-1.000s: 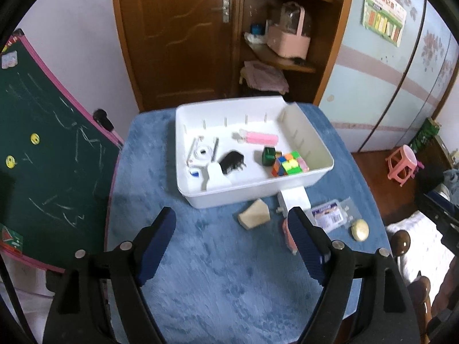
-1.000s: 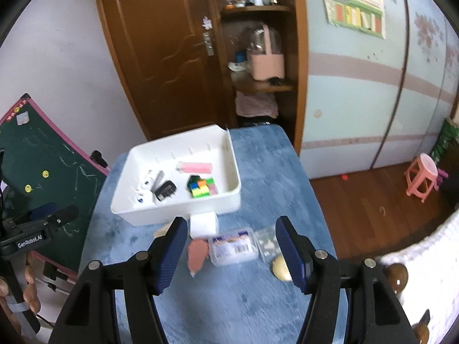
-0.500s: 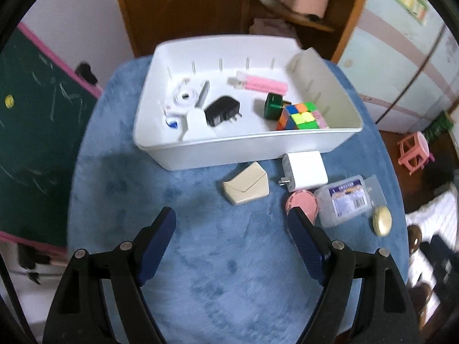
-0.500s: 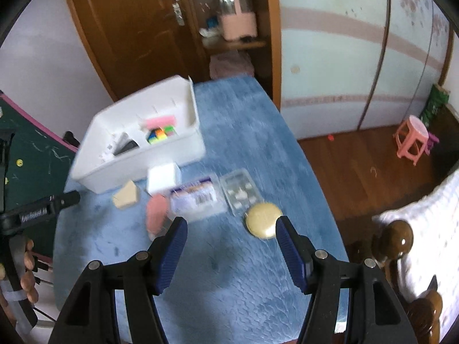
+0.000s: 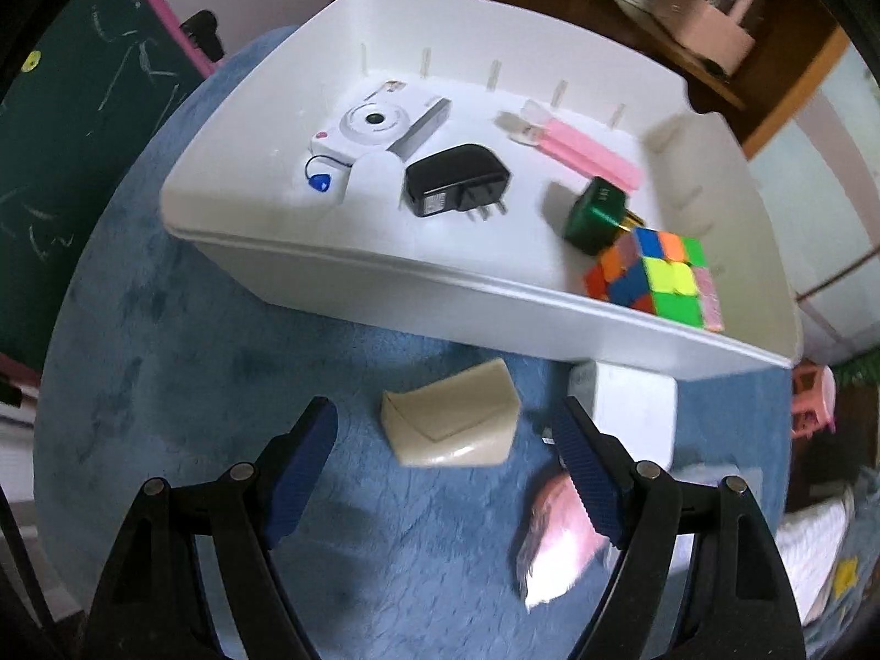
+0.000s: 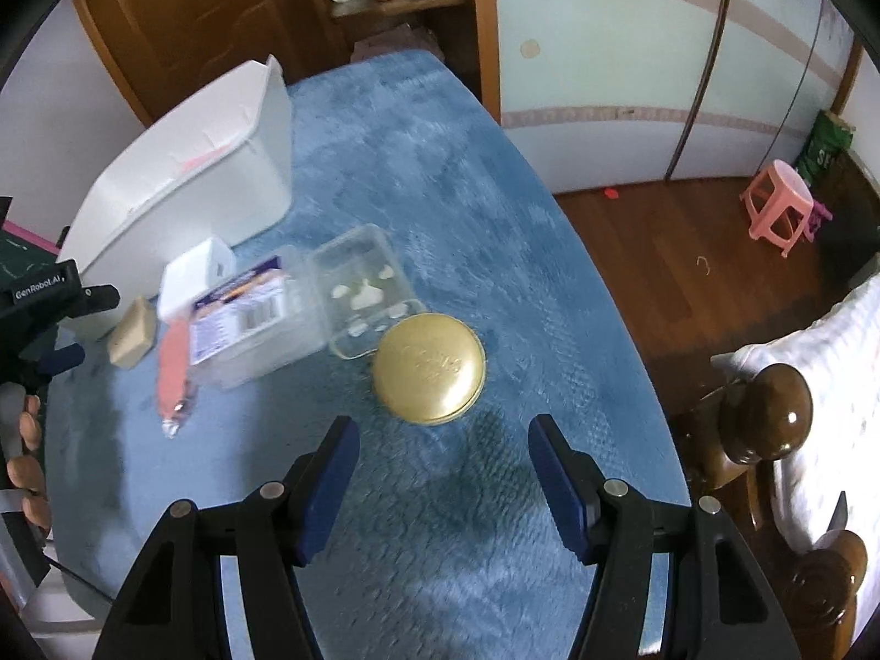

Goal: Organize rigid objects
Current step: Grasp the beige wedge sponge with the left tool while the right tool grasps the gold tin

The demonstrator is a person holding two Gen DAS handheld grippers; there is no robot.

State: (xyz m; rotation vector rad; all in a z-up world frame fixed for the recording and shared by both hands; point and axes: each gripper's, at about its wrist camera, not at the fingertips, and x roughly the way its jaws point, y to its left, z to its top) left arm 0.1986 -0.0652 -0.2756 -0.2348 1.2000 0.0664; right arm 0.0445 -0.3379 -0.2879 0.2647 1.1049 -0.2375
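A beige wedge-shaped case (image 5: 451, 422) lies on the blue cloth, just ahead of my open left gripper (image 5: 448, 448), between its fingers' line but untouched. Beside it sit a white charger block (image 5: 632, 412) and a pink packet (image 5: 561, 539). The white bin (image 5: 385, 275) behind holds a toy camera (image 5: 379, 124), a black adapter (image 5: 454, 180), a pink bar (image 5: 591, 154), a green block (image 5: 597, 214) and a colour cube (image 5: 654, 278). My right gripper (image 6: 443, 454) hangs open just short of a round gold tin (image 6: 429, 367). Nothing is held.
Left of the tin lie a clear labelled box (image 6: 247, 319) with its open lid (image 6: 366, 289). The table edge curves off to the right above a wooden floor with a pink stool (image 6: 781, 203). A carved bedpost (image 6: 770, 412) stands close at right; a chalkboard (image 5: 82, 110) at left.
Both grippers have dropped toward the table. The left view has closed in on the beige case and bin; the right view has swung from the bin to the gold tin.
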